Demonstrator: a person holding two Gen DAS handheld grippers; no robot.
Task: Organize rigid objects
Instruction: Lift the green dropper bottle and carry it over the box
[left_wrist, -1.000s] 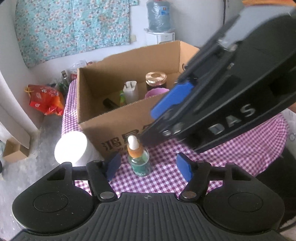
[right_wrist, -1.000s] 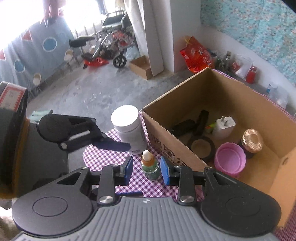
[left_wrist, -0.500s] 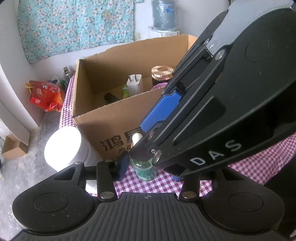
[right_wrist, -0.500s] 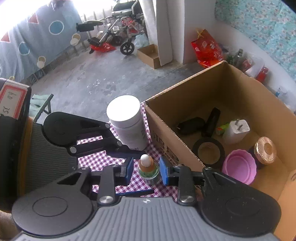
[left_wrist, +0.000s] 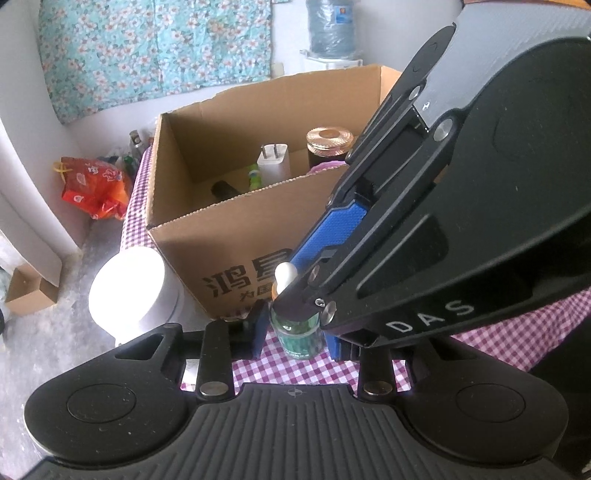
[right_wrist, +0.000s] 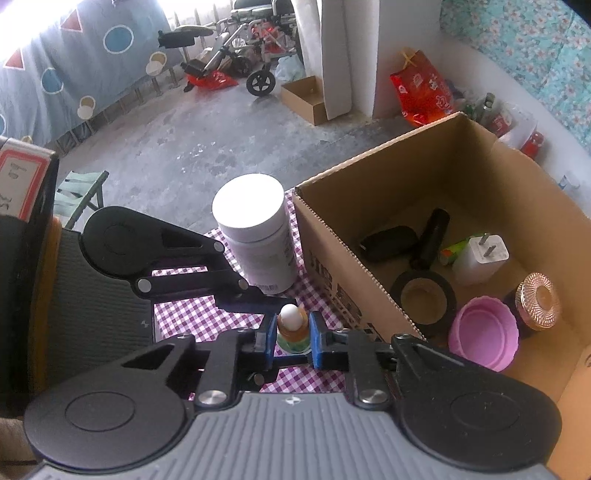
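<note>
Below the left wrist camera, the left tool (left_wrist: 295, 334) angles down at the counter (left_wrist: 295, 369), its jaws closing around the green body of a small dropper bottle (left_wrist: 297, 332) that stands upright on the purple checked cloth. Whether its pads already press the glass cannot be told, because the right tool (left_wrist: 295, 291) crosses over from the right and covers the right pad and the bottle's neck. Behind stands an open cardboard box (left_wrist: 229, 243), with a white jar (left_wrist: 129, 291) just beside its left corner.

From the right wrist camera, the right tool (right_wrist: 291, 338) points steeply down and is clamped narrow on the bottle's orange collar, the white bulb showing between the blue pads (right_wrist: 317, 343). The left tool (right_wrist: 258, 306) reaches in from the left; its tips are hidden under the right one. The white jar (right_wrist: 255, 229) stands behind, the cardboard box (right_wrist: 332, 251) to the right, holding a pink cup (right_wrist: 484, 339), a charger (right_wrist: 480, 258), a tape roll (right_wrist: 423, 295) and dark items.
</note>
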